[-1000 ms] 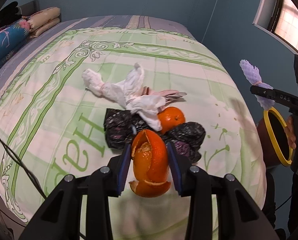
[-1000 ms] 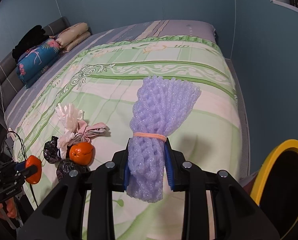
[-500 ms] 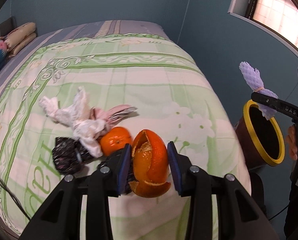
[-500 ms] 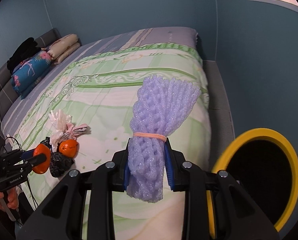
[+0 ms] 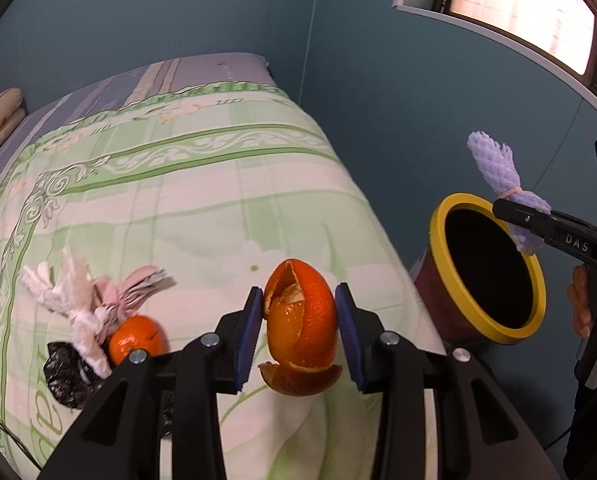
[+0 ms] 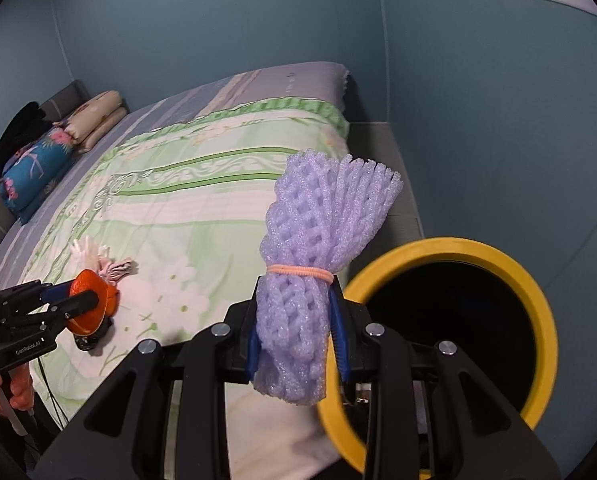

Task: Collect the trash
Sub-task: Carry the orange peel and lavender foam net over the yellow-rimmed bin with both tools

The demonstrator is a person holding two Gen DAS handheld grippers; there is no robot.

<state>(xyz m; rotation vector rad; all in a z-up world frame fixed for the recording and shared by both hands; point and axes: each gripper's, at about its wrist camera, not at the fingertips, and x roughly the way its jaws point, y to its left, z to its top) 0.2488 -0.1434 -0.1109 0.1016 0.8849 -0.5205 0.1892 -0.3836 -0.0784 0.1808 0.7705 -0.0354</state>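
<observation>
My left gripper [image 5: 300, 330] is shut on an orange peel [image 5: 301, 320] and holds it above the bed's near right corner. My right gripper [image 6: 296, 332] is shut on a purple foam net [image 6: 314, 264] tied with a rubber band, right at the near rim of the yellow-rimmed trash bin [image 6: 538, 308]. In the left wrist view the bin [image 5: 530, 272] stands to the right beside the bed, with the foam net [image 5: 502, 184] over its far rim. An orange [image 5: 136, 340], crumpled tissues [image 5: 82, 304] and black plastic bags [image 5: 64, 374] lie on the bed at lower left.
The bed has a green patterned quilt [image 5: 202, 200]. Pillows [image 6: 38, 152] lie at the head of the bed. Blue walls surround the bed. A window [image 5: 530, 4] is at upper right. A cable [image 6: 46, 384] hangs at the bed's near edge.
Both grippers swung right towards the bin with their loads. The bin now fills more of both views, and the foam net has come to its rim.
</observation>
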